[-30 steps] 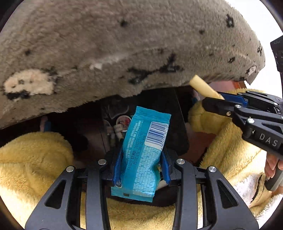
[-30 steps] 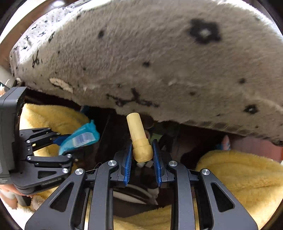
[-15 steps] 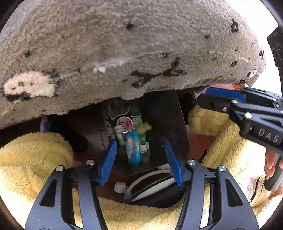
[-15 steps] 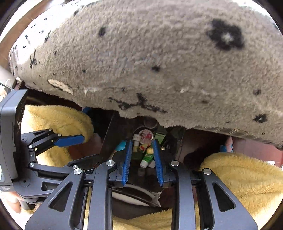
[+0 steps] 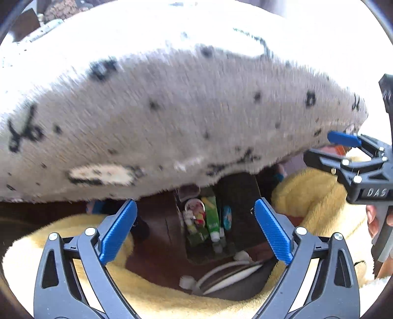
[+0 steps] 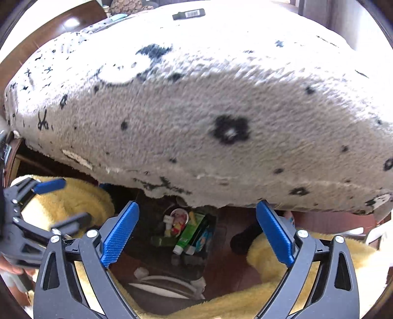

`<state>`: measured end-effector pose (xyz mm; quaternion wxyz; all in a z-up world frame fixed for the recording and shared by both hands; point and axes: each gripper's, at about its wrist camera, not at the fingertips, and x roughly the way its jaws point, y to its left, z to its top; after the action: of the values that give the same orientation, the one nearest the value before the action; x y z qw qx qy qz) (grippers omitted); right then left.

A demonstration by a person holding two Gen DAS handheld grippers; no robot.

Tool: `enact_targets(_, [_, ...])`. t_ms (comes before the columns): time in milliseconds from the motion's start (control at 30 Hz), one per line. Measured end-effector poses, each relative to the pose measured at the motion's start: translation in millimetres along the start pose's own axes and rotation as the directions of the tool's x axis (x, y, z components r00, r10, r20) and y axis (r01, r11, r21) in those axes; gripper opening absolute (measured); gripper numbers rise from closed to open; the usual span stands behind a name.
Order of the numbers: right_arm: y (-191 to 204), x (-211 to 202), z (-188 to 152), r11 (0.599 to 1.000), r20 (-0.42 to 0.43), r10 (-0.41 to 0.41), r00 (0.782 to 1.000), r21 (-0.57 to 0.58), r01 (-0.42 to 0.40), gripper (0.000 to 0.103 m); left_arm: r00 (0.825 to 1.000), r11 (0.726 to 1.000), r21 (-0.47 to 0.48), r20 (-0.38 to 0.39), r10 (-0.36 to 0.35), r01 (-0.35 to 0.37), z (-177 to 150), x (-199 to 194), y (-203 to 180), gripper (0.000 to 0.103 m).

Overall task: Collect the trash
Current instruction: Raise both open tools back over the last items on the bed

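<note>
A dark bin (image 5: 243, 196) stands on the floor below both grippers and holds trash: a green tube (image 5: 213, 218), a blue wrapper (image 5: 227, 218), a round red-and-white lid (image 5: 195, 208) and small bottles. In the right wrist view the bin (image 6: 211, 255) shows the same green tube (image 6: 190, 233) and blue wrapper (image 6: 203, 239). My left gripper (image 5: 195, 230) is wide open and empty above the bin. My right gripper (image 6: 196, 233) is wide open and empty above it too. The right gripper shows at the right of the left view (image 5: 343, 152).
A grey fluffy cover with black marks (image 5: 172, 117) overhangs the bin from above. A yellow fleece blanket (image 5: 314, 196) lies around the bin on both sides. A dark sock (image 6: 243, 239) lies on the brown floor. A black remote (image 6: 188, 13) lies on top of the cover.
Both grippers let go of their loads, the blue wrapper and the beige tube, which dropped into the bin. Both jaws opened wide and both grippers rose and pulled back.
</note>
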<state>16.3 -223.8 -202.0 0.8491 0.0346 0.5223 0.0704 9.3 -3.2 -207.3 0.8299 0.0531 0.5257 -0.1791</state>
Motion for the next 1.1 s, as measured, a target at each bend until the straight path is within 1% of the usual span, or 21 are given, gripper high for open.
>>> enact_targets(167, [-10.0,-20.1,10.0,1.0,0.056,-0.014,0.998,0.004,0.014,0.099,0.996,0.999,0.0,0.085,0.04,-0.04,16.4,-27.5,6.7,0.095])
enact_targets(267, [-14.0,-38.0,19.6,0.999,0.122,-0.032,0.992,0.001,0.032,0.099,0.988,0.998,0.003,0.135,0.068,-0.07,31.2,-43.1,9.3,0.095])
enact_targets(433, [-16.1,-64.8,41.5,0.998,0.243,-0.063,0.968,-0.007,0.067,0.099,0.968,0.994,-0.009,0.226,0.105,-0.106,61.3,-69.2,19.5,0.095])
enact_targets(500, [-16.1,-75.4,53.5,0.996,0.29,-0.083,0.953,-0.017,0.091,0.099,0.96,0.993,-0.015,0.252,0.12,-0.12,74.5,-74.2,23.0,0.095])
enact_targets(600, [-18.2,-86.5,72.1,0.994,0.331,-0.099,0.938,-0.017,0.111,0.099,0.949,0.99,-0.021,0.284,0.14,-0.14,96.2,-78.6,29.2,0.095])
enact_targets(667, [-19.8,-91.6,86.4,0.994,0.355,-0.096,0.93,-0.012,0.108,0.099,0.943,0.989,-0.027,0.298,0.147,-0.145,107.5,-80.0,34.2,0.095])
enact_targets(800, [-24.8,-91.4,113.4,0.995,0.38,-0.091,0.921,-0.005,0.101,0.099,0.936,0.988,-0.043,0.316,0.156,-0.15,129.7,-80.6,43.6,0.095])
enact_targets(967, [-25.5,-79.1,151.0,0.997,0.378,-0.073,0.923,0.011,0.074,0.099,0.937,0.986,-0.042,0.309,0.165,-0.16,155.9,-68.6,58.0,0.095])
enact_targets(1033, [-22.9,-69.7,165.5,0.998,0.368,-0.05,0.929,-0.005,0.056,0.099,0.939,0.986,-0.039,0.3,0.168,-0.164,165.7,-61.2,63.1,0.095])
enact_targets(1100, [-16.6,-59.3,181.6,0.997,0.366,-0.063,0.929,-0.025,0.078,0.099,0.943,0.987,-0.036,0.29,0.162,-0.159,175.3,-53.3,68.1,0.095])
